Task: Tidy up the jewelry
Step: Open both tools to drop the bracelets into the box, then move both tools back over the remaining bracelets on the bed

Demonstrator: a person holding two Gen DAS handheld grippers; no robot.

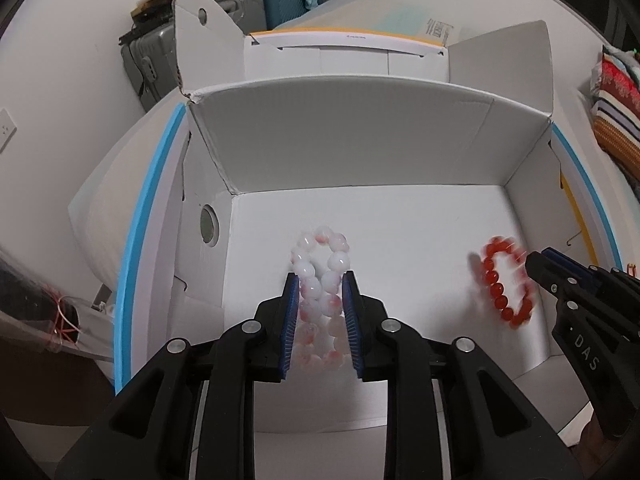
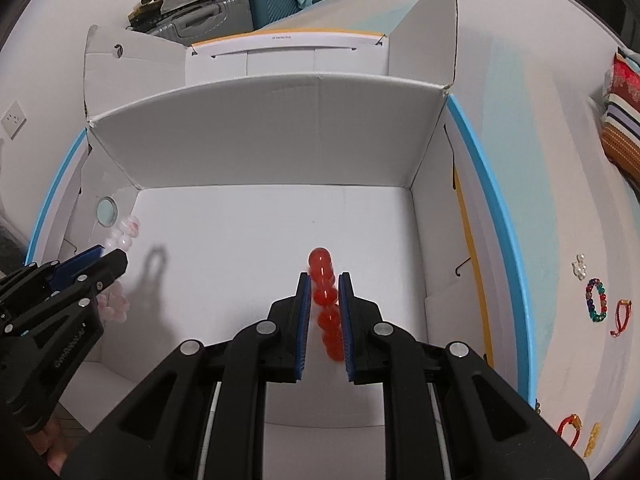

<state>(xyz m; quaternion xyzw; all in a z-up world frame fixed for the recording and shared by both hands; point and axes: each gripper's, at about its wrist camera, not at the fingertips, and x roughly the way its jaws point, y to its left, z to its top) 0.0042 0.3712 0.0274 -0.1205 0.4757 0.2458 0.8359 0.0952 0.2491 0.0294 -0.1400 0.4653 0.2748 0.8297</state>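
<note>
My left gripper is shut on a white-and-pink bead bracelet and holds it over the floor of an open white cardboard box. My right gripper is shut on a red bead bracelet, seen edge-on, over the same box. In the left wrist view the red bracelet hangs, blurred, from the right gripper at the right. In the right wrist view the left gripper shows at the left with the pale bracelet.
The box stands on a white table with a blue rim. More jewelry lies on the table right of the box: a multicoloured bead bracelet, a red cord bracelet, a small white piece. Suitcases stand behind.
</note>
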